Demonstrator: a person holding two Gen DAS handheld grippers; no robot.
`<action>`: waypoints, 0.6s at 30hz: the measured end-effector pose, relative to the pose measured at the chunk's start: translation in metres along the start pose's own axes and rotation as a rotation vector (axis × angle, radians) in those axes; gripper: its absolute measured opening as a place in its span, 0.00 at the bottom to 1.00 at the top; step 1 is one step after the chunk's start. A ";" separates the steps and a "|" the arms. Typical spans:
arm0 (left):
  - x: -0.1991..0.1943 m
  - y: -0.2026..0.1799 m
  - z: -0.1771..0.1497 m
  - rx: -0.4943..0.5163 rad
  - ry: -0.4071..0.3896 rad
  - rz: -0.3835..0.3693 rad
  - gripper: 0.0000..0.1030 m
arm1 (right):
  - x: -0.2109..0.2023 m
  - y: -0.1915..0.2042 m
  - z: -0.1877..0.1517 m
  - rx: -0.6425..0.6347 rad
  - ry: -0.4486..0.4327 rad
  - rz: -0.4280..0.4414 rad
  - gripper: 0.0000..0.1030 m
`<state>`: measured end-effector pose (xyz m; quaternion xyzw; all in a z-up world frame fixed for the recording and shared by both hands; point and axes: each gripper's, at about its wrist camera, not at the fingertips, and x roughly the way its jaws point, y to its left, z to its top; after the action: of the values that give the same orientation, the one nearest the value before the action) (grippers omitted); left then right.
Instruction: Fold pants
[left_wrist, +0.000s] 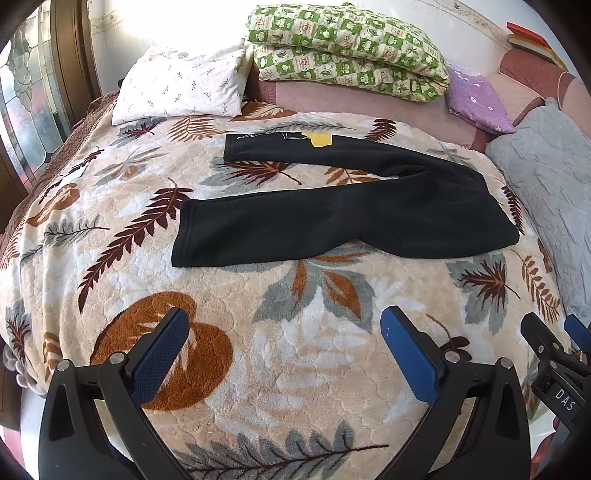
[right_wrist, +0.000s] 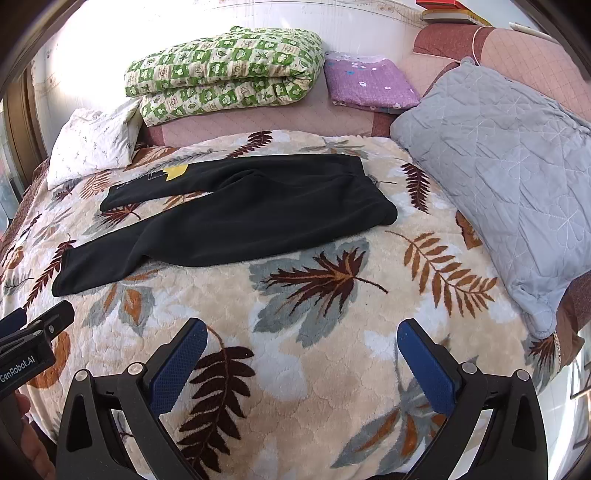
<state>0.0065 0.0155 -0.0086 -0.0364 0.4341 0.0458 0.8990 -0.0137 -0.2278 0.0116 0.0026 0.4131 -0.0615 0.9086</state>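
- Bed (left_wrist: 369, 99) filled both views, covered by a cream plush blanket (left_wrist: 258, 350) printed with brown and grey leaves.
- Grey quilted cushion (right_wrist: 498, 177) lay along the blanket's right edge; a folded green-and-cream checked quilt (left_wrist: 347, 48) sat at the far side, with a white sprigged pillow (left_wrist: 181, 85) to its left and a folded purple cloth (right_wrist: 369, 85) to its right.
- Black pants (left_wrist: 332, 218) lay flat near the middle of the blanket, waist toward the grey cushion, legs spread apart toward the left; the far leg carried a yellow patch (left_wrist: 319, 139). Cuffs pointed toward the white pillow side.
- Left claw (left_wrist: 284, 354) hung over bare blanket, well short of the pants, blue pads wide apart, nothing between them.
- Right claw (right_wrist: 303, 358) likewise stood spread wide over the blanket, near side of the pants, holding nothing, touching no cloth.
- Books (left_wrist: 528, 38) sat on the far ledge, small and partly cut off.
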 end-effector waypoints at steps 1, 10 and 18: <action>0.000 0.001 0.000 -0.001 0.002 0.002 1.00 | 0.000 0.000 0.000 -0.001 0.000 0.000 1.00; 0.005 0.004 0.001 -0.016 0.014 0.010 1.00 | 0.000 0.000 0.000 0.001 0.000 0.001 1.00; 0.005 0.005 0.002 -0.017 0.013 0.009 1.00 | 0.000 -0.001 0.002 0.000 0.000 0.004 1.00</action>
<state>0.0107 0.0206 -0.0114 -0.0421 0.4398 0.0532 0.8955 -0.0119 -0.2286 0.0127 0.0036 0.4132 -0.0597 0.9087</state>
